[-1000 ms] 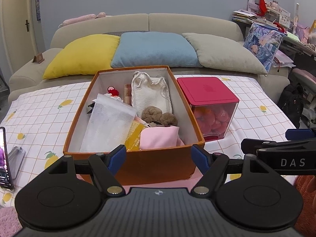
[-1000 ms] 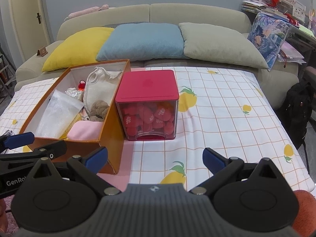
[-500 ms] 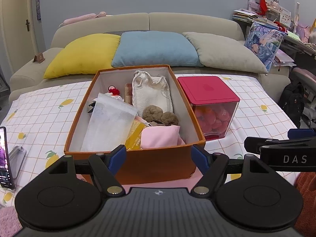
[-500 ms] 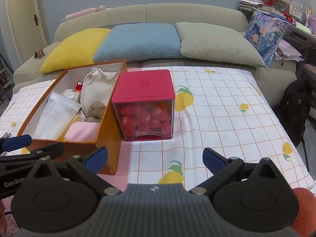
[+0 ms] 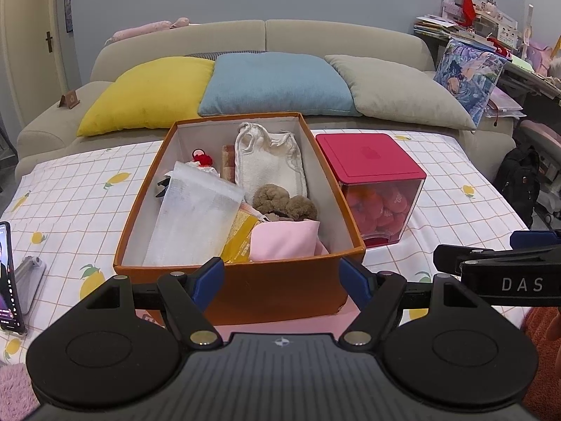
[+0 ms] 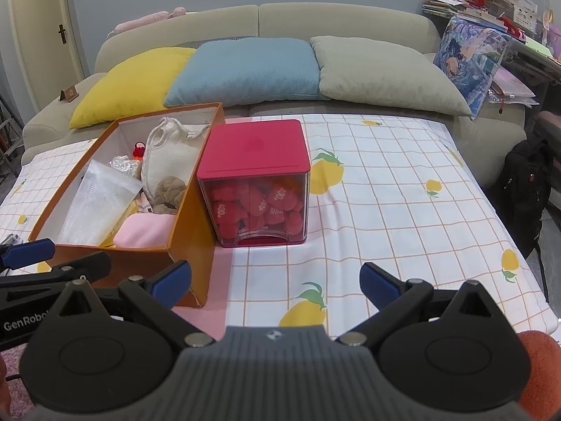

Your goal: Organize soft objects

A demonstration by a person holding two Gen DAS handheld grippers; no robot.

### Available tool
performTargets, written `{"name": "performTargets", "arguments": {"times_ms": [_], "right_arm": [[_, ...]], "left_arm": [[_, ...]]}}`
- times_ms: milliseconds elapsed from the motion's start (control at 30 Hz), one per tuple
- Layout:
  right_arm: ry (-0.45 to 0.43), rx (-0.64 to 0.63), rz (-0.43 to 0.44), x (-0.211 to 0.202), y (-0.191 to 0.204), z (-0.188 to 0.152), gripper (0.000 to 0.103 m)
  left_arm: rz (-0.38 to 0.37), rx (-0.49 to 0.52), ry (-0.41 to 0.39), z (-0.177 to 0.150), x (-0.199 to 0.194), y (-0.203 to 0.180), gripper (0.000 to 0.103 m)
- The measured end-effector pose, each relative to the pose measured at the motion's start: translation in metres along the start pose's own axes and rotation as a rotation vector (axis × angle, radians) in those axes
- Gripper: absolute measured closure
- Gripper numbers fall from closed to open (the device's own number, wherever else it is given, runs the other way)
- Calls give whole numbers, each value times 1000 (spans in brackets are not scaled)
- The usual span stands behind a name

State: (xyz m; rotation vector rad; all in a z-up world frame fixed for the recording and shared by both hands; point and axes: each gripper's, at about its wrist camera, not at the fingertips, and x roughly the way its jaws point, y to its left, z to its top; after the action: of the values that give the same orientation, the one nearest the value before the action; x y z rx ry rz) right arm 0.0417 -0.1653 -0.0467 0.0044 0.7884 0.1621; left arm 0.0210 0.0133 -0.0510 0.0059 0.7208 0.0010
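An orange open box (image 5: 280,287) (image 6: 189,224) stands on the checked cloth. It holds a white drawstring pouch (image 5: 270,165), a brown plush (image 5: 285,203), a pink cloth (image 5: 284,242), a white mesh bag (image 5: 193,217) and a yellow packet (image 5: 240,235). Right of it is a clear cube with a red lid (image 5: 371,161) (image 6: 256,151), full of red soft pieces. My left gripper (image 5: 280,279) is open and empty, just before the box's near wall. My right gripper (image 6: 275,282) is open and empty, over the cloth in front of the cube.
A sofa with yellow (image 5: 147,94), blue (image 5: 277,84) and grey (image 5: 396,91) pillows lies behind the table. A phone on a stand (image 5: 8,273) is at the left edge. A black backpack (image 6: 526,189) and a cluttered desk (image 6: 491,17) are to the right.
Both grippers have drifted slightly, so the scene sits a little lower and nearer in view. Nothing was gripped or released.
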Motion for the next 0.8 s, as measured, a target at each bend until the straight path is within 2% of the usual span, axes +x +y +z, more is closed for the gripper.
{"name": "performTargets", "arguments": {"times_ms": [800], "right_arm": [[6, -5, -3, 1, 2, -1, 3]], "left_arm": [[-2, 1, 7, 0, -1, -2, 17]]}}
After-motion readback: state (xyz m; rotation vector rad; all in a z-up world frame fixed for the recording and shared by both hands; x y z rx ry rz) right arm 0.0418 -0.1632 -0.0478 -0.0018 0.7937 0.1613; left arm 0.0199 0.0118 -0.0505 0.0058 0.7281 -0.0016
